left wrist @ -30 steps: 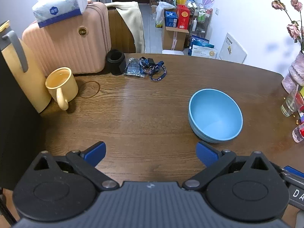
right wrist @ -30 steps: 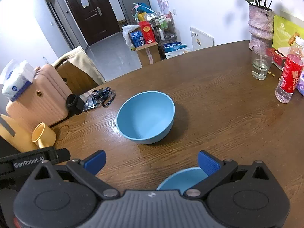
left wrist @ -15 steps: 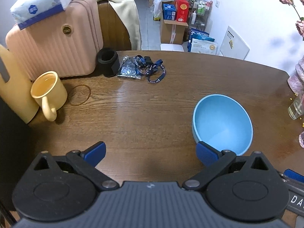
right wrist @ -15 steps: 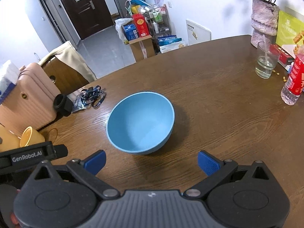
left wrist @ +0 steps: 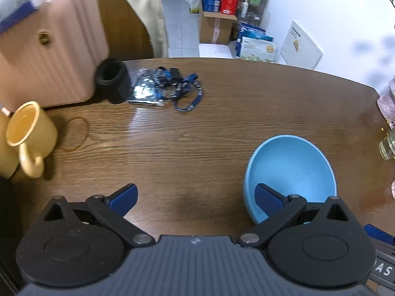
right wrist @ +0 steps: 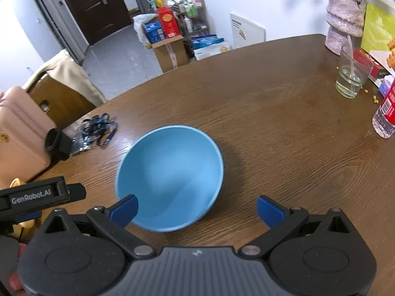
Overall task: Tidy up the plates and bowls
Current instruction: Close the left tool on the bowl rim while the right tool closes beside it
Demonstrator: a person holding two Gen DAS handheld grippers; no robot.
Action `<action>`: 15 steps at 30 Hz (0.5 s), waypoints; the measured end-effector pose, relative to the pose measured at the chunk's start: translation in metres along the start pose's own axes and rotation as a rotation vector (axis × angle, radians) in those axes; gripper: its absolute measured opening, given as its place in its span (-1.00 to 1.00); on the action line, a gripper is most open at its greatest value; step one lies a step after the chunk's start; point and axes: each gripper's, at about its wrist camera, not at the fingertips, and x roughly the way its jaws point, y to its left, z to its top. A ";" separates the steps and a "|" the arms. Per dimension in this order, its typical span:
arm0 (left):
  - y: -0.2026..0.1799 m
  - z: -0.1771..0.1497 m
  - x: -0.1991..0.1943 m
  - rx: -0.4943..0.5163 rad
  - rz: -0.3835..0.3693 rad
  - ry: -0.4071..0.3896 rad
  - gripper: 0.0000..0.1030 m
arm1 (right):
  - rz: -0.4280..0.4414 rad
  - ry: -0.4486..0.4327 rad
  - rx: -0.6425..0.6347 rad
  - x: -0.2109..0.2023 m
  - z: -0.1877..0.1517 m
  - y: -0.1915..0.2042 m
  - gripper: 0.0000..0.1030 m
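Now both grippers, jaws wide, flank blue bowl (right wrist: 170, 172), prob. w/o contact.

"GenRobot.AI" in white letters on the black body of the left tool (right wrist: 39, 194), seen at the left edge of the right wrist view. Partial white letters "AS" on a grey strip (left wrist: 384, 270) at the lower right corner of the left wrist view. Print on the boxes, the red bottle label and the white wall panel is too small or blurred to read.
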 end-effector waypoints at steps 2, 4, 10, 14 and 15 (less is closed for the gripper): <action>-0.006 0.004 0.007 0.008 -0.008 0.007 0.99 | -0.009 0.008 0.010 0.007 0.004 -0.002 0.97; -0.013 0.007 0.015 0.021 -0.020 0.014 0.99 | -0.017 0.019 0.018 0.015 0.007 -0.004 0.95; -0.031 0.015 0.038 0.056 -0.044 0.038 0.86 | -0.036 0.042 0.018 0.035 0.018 -0.005 0.79; -0.038 0.019 0.053 0.075 -0.042 0.061 0.55 | -0.036 0.066 0.029 0.051 0.021 -0.007 0.55; -0.039 0.020 0.057 0.078 -0.044 0.068 0.47 | -0.034 0.070 0.032 0.053 0.021 -0.008 0.48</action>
